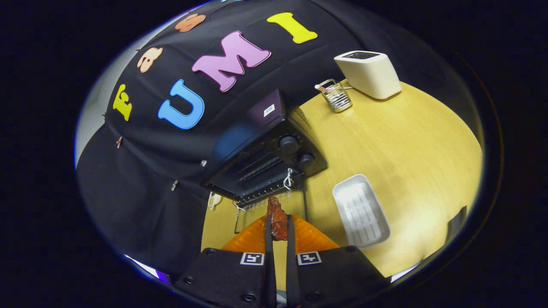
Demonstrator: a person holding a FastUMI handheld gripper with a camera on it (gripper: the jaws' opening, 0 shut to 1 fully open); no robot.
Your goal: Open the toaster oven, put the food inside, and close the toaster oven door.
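Observation:
A black toaster oven (265,154) stands on the wooden table just beyond my fingers, its glass door (274,209) folded down and open toward me, the wire rack inside showing. My gripper (278,229) is shut on a reddish-brown piece of food (277,219), which sticks up between the fingertips right in front of the open door. Two round knobs (289,144) sit on the oven's right side.
A white ridged tray (361,210) lies on the table (406,141) right of the oven. Farther back stand a wire basket (336,95) and a cream pop-up toaster (368,73). Black cloth wall hangs behind and left of the oven.

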